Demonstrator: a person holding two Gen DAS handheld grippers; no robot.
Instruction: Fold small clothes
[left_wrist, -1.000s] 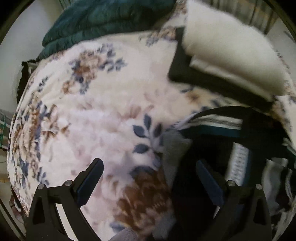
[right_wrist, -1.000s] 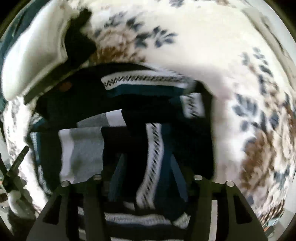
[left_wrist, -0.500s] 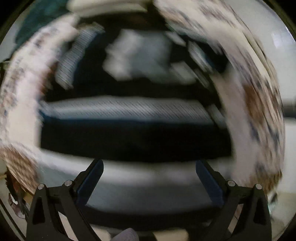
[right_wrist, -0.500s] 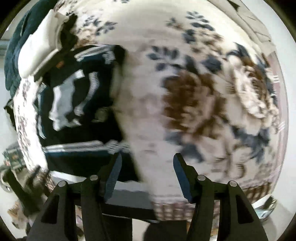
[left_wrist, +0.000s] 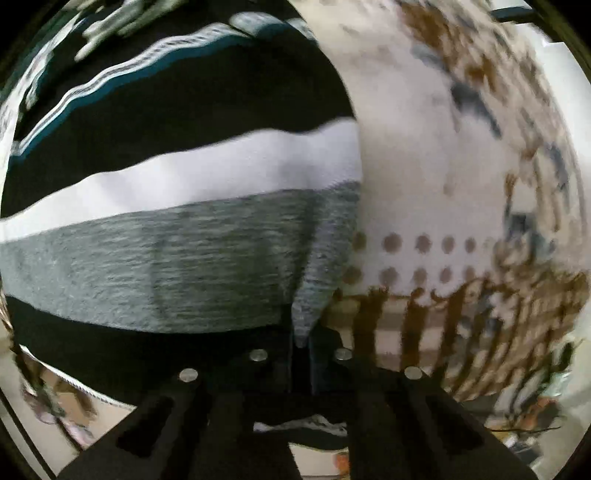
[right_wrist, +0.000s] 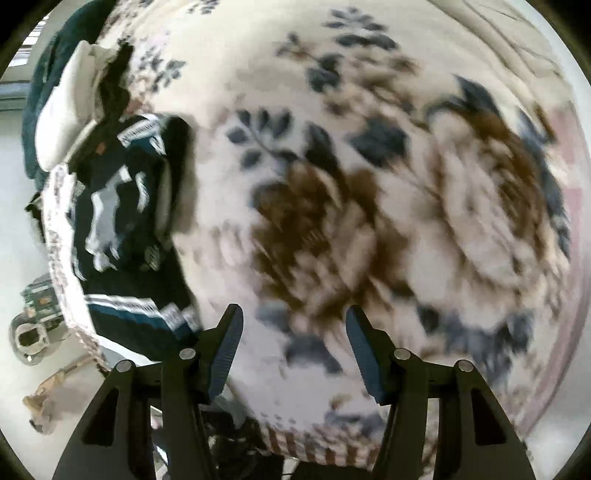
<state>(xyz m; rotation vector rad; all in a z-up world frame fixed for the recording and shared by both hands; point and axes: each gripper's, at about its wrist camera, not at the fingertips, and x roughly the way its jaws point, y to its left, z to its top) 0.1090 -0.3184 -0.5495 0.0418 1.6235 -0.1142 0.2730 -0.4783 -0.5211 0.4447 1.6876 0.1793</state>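
In my left wrist view, my left gripper (left_wrist: 301, 345) is squeezed tight. Its jaws have just snapped together, and a small fold of grey cloth is pinched between them. That fold is part of the striped knit sweater (left_wrist: 177, 206), which has black, white, grey and teal bands. The sweater fills the left side of this view. Its grey band runs across the middle, a white band lies above it, and black and thin teal stripes are higher up. The fold rises up to my gripper near the sweater's right edge. The sweater lies on a soft white blanket with brown and blue flowers (left_wrist: 424, 155). The blanket fills the right side of the view. It has rows of brown dots and brown stripes near its lower edge. The picture is a little blurry.

In my right wrist view, my right gripper (right_wrist: 291, 352) is partly open. I see nothing between its two blue pads (right_wrist: 227, 350). It hangs above the flower blanket (right_wrist: 369, 184), over a big brown flower. The striped sweater (right_wrist: 122, 221) lies at the left side of this view, just left of my gripper. A folded white cloth (right_wrist: 70, 110) sits beyond the sweater, at the far left. A dark teal blanket (right_wrist: 44, 74) lies behind the white cloth.
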